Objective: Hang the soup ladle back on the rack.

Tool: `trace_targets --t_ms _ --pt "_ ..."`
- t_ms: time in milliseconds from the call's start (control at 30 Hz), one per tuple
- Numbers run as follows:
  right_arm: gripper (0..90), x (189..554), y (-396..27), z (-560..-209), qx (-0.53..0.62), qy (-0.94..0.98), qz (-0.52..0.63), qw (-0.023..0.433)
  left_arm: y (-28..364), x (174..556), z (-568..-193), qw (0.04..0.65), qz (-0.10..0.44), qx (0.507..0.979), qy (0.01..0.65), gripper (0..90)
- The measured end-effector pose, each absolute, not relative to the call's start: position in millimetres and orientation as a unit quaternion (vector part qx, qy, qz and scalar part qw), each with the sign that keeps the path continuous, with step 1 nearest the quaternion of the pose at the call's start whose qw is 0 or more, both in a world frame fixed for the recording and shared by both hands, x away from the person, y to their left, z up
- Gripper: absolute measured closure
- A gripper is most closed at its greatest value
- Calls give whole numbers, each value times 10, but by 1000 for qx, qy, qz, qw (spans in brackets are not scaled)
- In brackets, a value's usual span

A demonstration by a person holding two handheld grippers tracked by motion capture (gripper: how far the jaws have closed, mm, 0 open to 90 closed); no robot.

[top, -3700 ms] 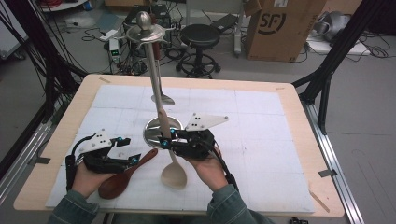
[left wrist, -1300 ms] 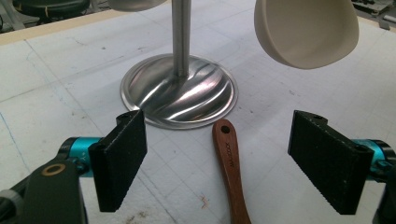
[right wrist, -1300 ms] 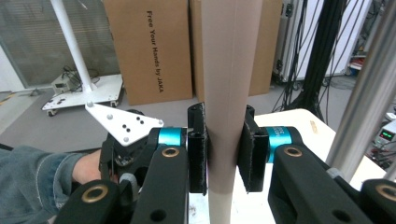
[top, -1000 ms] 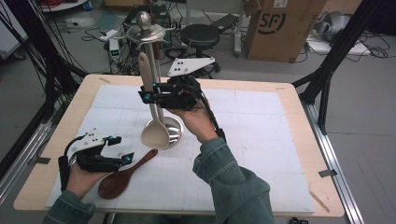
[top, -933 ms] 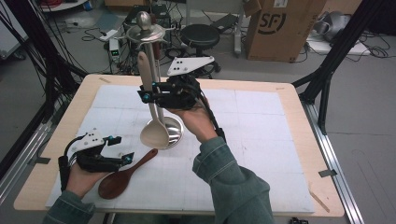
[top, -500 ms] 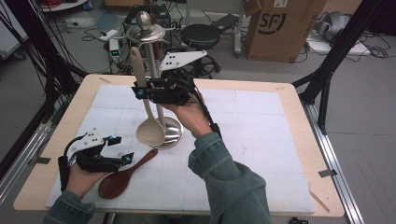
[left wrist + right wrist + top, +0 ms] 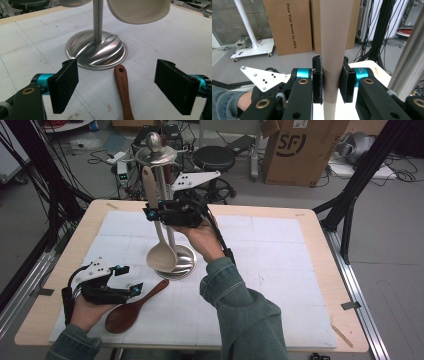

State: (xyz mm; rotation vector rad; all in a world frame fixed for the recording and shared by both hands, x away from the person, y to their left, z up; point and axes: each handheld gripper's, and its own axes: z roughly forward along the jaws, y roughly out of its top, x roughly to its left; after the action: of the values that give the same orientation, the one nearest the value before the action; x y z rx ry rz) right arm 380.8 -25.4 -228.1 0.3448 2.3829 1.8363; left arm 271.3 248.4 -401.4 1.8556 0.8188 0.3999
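One steel utensil stand (image 7: 170, 255), one beige ladle (image 7: 157, 232), one brown wooden spoon (image 7: 131, 308): right gripper (image 7: 152, 213) raised beside the stand's pole, clamping the ladle's handle upright, bowl hanging over the base; left gripper (image 7: 134, 279) low, level, jaws apart over the spoon's handle near the base.

The stand (image 7: 97, 51) is polished metal with a glossy, swirl-marked base. The beige spoon (image 7: 159, 251) looks smooth and matt; the brown spoon (image 7: 131, 309) is glossy varnished wood. Jaw pads are black ribbed rubber.
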Motion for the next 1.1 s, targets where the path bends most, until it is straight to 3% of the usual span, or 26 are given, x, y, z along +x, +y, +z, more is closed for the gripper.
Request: trace_targets --t_ms 333,1100 --pt "750 3866 -255 -2311 131 780 607 70 2482 2711 -4015 512 165 772 340 202" --pt "610 3783 -470 -2213 149 771 614 80 2496 2732 -4028 511 162 772 341 191"
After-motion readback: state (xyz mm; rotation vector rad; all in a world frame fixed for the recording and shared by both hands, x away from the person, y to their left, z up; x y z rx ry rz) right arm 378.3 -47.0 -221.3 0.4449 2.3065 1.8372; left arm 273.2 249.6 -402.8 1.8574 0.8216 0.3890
